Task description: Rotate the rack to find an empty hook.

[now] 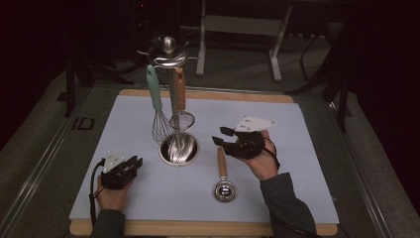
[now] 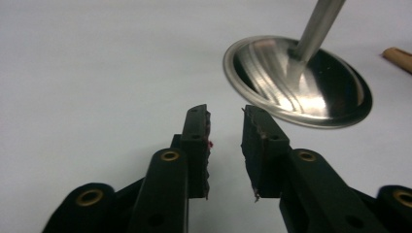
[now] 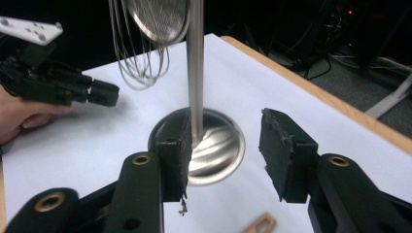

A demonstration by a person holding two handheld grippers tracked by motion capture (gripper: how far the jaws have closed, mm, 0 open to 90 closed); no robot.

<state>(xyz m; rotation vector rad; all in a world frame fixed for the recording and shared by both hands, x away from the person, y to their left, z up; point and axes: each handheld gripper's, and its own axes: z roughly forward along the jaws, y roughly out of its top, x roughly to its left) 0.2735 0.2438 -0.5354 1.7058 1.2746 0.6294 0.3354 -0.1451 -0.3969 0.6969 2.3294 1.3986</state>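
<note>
A steel utensil stand (image 1: 169, 52) rises from a round shiny base (image 1: 179, 148) in the middle of the pale mat. From its top hang a whisk (image 1: 157, 106) with a teal handle and a small strainer (image 1: 181, 119) with a wooden handle. A wooden-handled scoop (image 1: 223, 178) lies flat on the mat, right of the base. My left gripper (image 1: 134, 163) rests low at the left of the base (image 2: 296, 82), open and empty (image 2: 226, 116). My right gripper (image 1: 222, 136) hovers right of the base, open, facing the pole (image 3: 195, 73) with nothing between its fingers (image 3: 223, 131).
The mat (image 1: 297, 148) lies on a wooden board (image 1: 208, 94) with dark floor and table legs beyond. In the right gripper view the whisk wires (image 3: 138, 53) and strainer (image 3: 155, 17) hang above the base (image 3: 214, 145), the left gripper (image 3: 97, 92) is beyond, and the scoop's handle tip (image 3: 260, 224) lies below.
</note>
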